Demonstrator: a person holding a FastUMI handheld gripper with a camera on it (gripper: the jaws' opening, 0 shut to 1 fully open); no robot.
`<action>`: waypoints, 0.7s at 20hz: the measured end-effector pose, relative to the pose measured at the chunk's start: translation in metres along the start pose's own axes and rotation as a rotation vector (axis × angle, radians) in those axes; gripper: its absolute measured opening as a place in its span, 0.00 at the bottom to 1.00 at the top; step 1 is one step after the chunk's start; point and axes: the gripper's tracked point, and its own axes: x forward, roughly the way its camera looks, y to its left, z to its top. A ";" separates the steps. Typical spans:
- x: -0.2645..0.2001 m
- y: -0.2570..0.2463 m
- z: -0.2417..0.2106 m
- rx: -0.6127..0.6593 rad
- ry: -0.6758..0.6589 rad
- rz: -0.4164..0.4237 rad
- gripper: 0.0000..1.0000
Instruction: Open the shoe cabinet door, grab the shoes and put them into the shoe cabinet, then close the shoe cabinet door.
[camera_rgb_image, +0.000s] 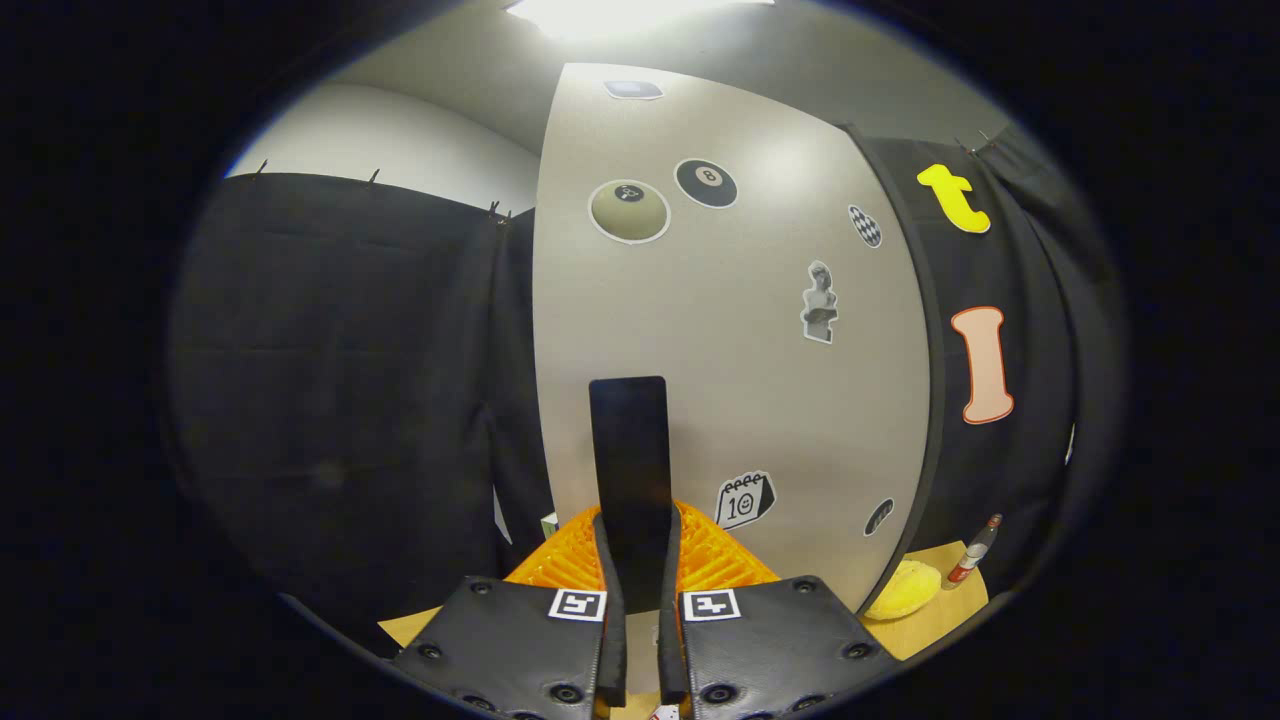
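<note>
The shoe cabinet's door (720, 380), a pale panel with several stickers, stands close in front of me. A flat black upright handle (628, 440) is mounted low on it. My gripper (637, 530) is shut on this handle, with both fingers (607, 580) pressing its lower part from left and right. A dark strip runs down the door's right edge. Whether the door is swung out or flush with the cabinet cannot be told from here.
A wooden surface (935, 615) shows low to the right of the door. On it lie a yellow rounded soft object (905, 590) and a small bottle with a red cap (973, 552). Black cloth hangs to the left and right of the door.
</note>
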 end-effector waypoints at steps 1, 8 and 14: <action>-0.004 -0.002 0.001 0.004 0.002 0.002 0.14; -0.033 -0.015 0.002 -0.003 0.009 0.000 0.14; -0.066 -0.032 0.007 -0.022 -0.008 -0.037 0.14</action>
